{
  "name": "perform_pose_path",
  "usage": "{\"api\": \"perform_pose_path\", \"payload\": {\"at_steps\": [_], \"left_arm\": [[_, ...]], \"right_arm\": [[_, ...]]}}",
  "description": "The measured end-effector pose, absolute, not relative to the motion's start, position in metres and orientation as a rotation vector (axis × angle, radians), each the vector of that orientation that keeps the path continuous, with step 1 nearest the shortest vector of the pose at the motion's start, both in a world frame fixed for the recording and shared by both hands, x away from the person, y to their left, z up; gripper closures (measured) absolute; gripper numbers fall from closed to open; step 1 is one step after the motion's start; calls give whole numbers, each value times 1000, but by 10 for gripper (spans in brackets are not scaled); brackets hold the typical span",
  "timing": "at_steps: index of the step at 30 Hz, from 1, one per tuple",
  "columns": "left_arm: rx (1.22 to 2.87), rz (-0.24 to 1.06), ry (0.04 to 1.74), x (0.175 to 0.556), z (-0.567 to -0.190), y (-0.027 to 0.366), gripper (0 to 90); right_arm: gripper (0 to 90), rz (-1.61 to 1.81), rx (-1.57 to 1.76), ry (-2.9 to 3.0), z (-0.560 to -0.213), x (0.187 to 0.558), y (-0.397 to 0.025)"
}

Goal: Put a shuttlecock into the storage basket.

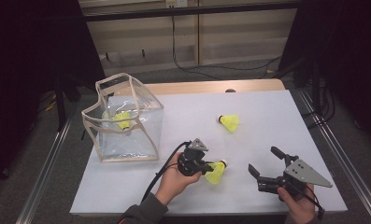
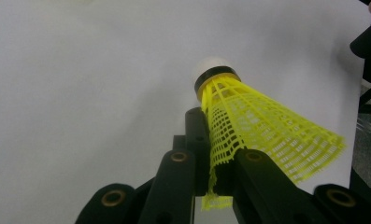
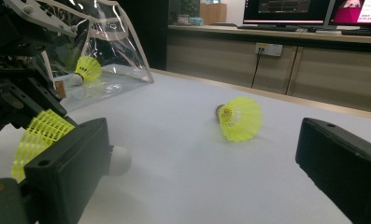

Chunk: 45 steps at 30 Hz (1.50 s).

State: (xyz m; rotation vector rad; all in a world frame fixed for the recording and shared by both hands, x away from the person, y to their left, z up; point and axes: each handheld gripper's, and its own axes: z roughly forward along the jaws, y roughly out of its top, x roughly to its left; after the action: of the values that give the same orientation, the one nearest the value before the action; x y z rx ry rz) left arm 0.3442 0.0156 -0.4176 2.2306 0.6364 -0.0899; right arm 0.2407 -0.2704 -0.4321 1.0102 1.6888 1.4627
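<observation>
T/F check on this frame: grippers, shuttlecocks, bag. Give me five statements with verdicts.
1. The left hand-held gripper is shut on a shuttlecock. True.
2. It grips that shuttlecock by the white cork. False: the jaws pinch the yellow skirt; the cork points away from them.
3. The right hand-held gripper is open and holds nothing. True.
4. The clear bag has nothing in it. False: one yellow shuttlecock in bag lies inside.
5. A loose shuttlecock lies on the white table beyond the grippers. True.

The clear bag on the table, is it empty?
No, one yellow shuttlecock lies inside the clear bag.
</observation>
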Motion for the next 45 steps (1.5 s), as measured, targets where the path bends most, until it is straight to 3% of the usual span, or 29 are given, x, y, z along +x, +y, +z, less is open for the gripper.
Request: {"api": "perform_pose_path", "payload": {"at_steps": [20, 45], "left_arm": [[2186, -113, 653, 356, -385, 36, 880], [2167, -117, 688, 367, -372, 52, 880]], "right_arm": [[30, 1466, 1003, 1690, -431, 240, -270], [30, 1468, 993, 1686, -430, 238, -270]]}}
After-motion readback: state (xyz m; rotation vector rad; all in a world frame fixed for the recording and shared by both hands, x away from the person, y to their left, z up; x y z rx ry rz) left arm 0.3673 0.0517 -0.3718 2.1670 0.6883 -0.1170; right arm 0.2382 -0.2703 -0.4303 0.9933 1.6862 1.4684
